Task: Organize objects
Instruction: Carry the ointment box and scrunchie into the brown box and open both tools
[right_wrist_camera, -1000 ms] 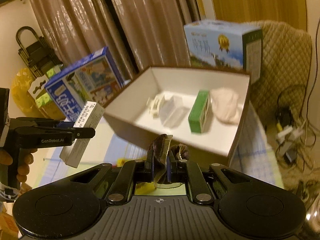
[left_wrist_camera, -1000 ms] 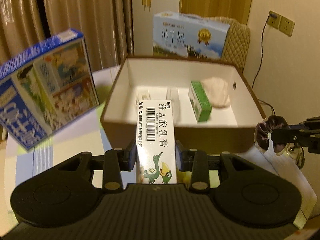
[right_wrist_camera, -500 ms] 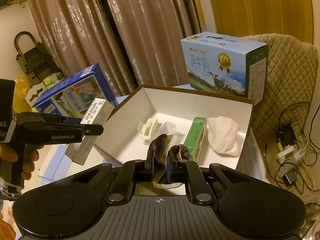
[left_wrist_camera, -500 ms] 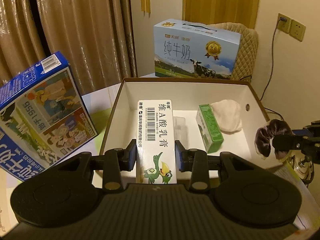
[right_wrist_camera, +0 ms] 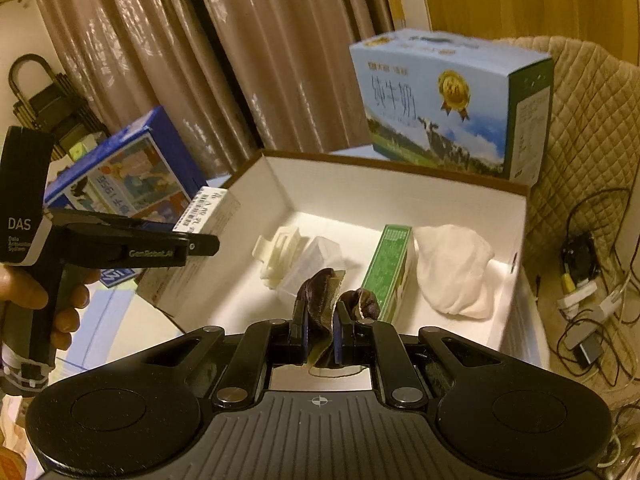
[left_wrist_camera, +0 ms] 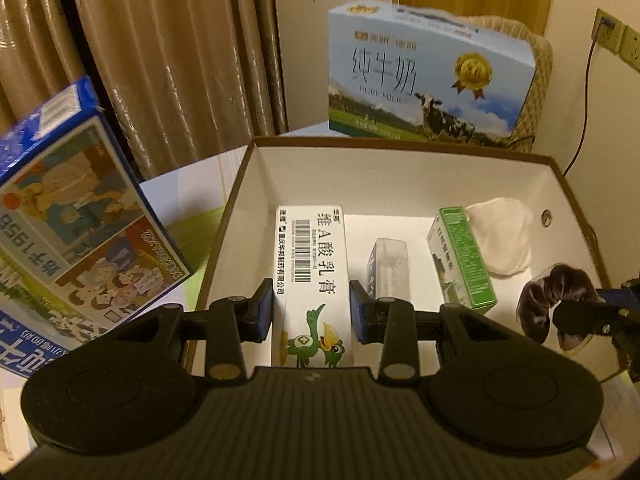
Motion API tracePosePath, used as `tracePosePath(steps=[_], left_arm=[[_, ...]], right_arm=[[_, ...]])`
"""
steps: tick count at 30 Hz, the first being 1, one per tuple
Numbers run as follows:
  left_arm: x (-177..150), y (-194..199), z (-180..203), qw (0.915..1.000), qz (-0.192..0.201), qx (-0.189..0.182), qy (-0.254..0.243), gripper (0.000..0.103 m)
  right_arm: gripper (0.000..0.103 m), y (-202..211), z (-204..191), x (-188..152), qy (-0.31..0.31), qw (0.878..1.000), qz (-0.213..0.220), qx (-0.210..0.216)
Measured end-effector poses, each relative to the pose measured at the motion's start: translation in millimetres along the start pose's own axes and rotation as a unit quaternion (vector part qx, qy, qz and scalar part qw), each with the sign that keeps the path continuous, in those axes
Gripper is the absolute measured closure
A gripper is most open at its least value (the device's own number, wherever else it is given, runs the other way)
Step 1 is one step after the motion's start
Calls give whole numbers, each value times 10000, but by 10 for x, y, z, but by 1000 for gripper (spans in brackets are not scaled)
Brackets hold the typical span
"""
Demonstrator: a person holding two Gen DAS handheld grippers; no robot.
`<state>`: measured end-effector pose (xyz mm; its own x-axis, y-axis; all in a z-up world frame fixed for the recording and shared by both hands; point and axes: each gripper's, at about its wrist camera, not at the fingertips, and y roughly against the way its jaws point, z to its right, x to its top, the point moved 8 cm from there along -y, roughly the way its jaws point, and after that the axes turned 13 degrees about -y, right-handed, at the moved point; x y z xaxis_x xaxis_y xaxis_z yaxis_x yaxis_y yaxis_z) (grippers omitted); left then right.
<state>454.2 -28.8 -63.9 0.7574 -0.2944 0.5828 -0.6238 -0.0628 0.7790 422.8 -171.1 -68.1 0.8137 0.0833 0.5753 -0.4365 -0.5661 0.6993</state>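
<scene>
A: From the left wrist view, what do we have?

B: Our left gripper [left_wrist_camera: 311, 312] is clamped on a white ointment carton [left_wrist_camera: 310, 276], holding it above the near-left part of the open white storage box [left_wrist_camera: 400, 148]. Lying in the box already are a green carton [left_wrist_camera: 460, 256], a clear plastic case [left_wrist_camera: 390, 268] and a crumpled white cloth [left_wrist_camera: 500, 236]. At the far right edge our right gripper [left_wrist_camera: 576, 314] pinches a dark purple scrunchie [left_wrist_camera: 548, 304] near the box's right wall.

A: And the right wrist view?

B: Our right gripper [right_wrist_camera: 320, 330] is closed narrowly on the scrunchie [right_wrist_camera: 332, 300], over the box's near edge. Here we also see a cream hair clip [right_wrist_camera: 280, 256] beside the clear case, which the ointment carton hides in the left view. The hand [right_wrist_camera: 40, 300] holding the left gripper [right_wrist_camera: 200, 246] shows too.

A: How far along are we?

B: We judge it well along: four things sit in the box, and two are still held, not yet released. A blue printed box [left_wrist_camera: 76, 232] and a milk carton case [left_wrist_camera: 428, 76] stand outside; whether they belong in the task we cannot tell.
</scene>
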Motion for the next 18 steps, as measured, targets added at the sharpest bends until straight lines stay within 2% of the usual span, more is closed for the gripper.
tracePosePath(steps=[11,18], left_arm=[[-133,-394,-39,9989,-466,11,-27,70],[-267,-514,-63,9976,-694,-12,36,70]], right_arm=[[95,-335,49,-58,-82,9993,-365,-71],[95,-405,20,-62,-96,9989,-459,-75]])
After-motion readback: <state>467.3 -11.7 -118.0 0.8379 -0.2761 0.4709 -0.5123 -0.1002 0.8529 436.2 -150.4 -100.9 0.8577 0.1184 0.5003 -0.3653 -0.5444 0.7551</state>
